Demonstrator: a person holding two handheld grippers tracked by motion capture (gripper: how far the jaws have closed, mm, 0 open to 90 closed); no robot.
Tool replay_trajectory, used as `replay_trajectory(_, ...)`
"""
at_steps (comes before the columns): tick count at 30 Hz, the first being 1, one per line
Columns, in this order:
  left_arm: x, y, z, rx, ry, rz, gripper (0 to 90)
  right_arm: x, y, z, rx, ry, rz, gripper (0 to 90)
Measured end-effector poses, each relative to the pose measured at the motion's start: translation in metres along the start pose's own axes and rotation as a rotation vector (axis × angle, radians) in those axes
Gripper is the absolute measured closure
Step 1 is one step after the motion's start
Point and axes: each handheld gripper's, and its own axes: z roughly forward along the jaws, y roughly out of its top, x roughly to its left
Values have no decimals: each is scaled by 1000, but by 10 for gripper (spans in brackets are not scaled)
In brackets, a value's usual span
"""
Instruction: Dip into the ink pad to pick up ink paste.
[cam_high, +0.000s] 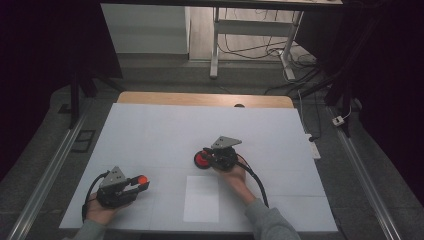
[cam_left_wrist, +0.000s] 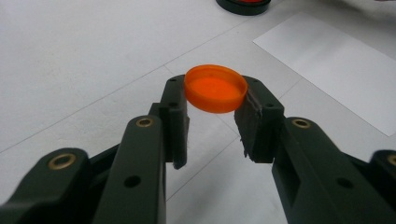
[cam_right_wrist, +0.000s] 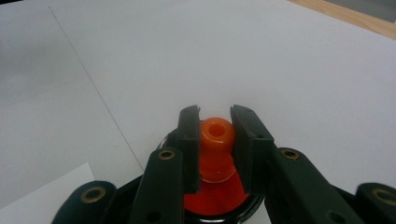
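Black jaws of the left claw (cam_left_wrist: 212, 116) sit closest in the left gripper view, pinching a shallow orange cap (cam_left_wrist: 215, 88) by its rim at their very tips; cap tilted, hollow side facing the camera, lifted clear of the bench (cam_left_wrist: 70, 60). No brand, label or writing readable on any surface. From the high view, the left claw (cam_high: 144, 182) sits at about 7 o'clock on the white bench top, cap (cam_high: 141, 178) at its tip pointing toward 3 o'clock. Right claw (cam_right_wrist: 214, 135) is closed narrow around the neck of an orange nozzle piece (cam_right_wrist: 215, 140), which stands upright on a red disc in a black ring (cam_right_wrist: 217, 198). From the high view, right claw (cam_high: 207, 156) lies near centre, disc (cam_high: 202, 160) at its 9 o'clock. White paper sheet (cam_high: 201, 198) lies at 6 o'clock, between the two hands.
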Motion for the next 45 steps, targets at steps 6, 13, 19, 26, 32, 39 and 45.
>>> replay_trajectory(6, 1, 0, -1, -1, 4, -3, 652, 0, 0, 0, 3, -4, -1, 727)
replay_trajectory(13, 1, 0, -2, -4, 3, -3, 652, -1, -3, -1, -13, 2, 13, 728)
replay_trajectory(19, 0, 0, -2, -4, 2, -3, 652, 0, -5, -1, -28, -1, 16, 728)
replay_trajectory(26, 1, 0, -3, -7, 5, -6, 652, -1, -6, -1, -27, 2, 19, 729)
replay_trajectory(32, 1, 0, -3, -8, 7, -10, 652, -1, -6, -1, -25, 0, 16, 729)
replay_trajectory(39, 1, 0, -3, -9, 8, -6, 652, 1, -6, -1, -25, -13, 0, 730)
replay_trajectory(45, 1, 1, -4, -12, 11, -5, 652, -3, -4, -1, -18, 12, 12, 727)
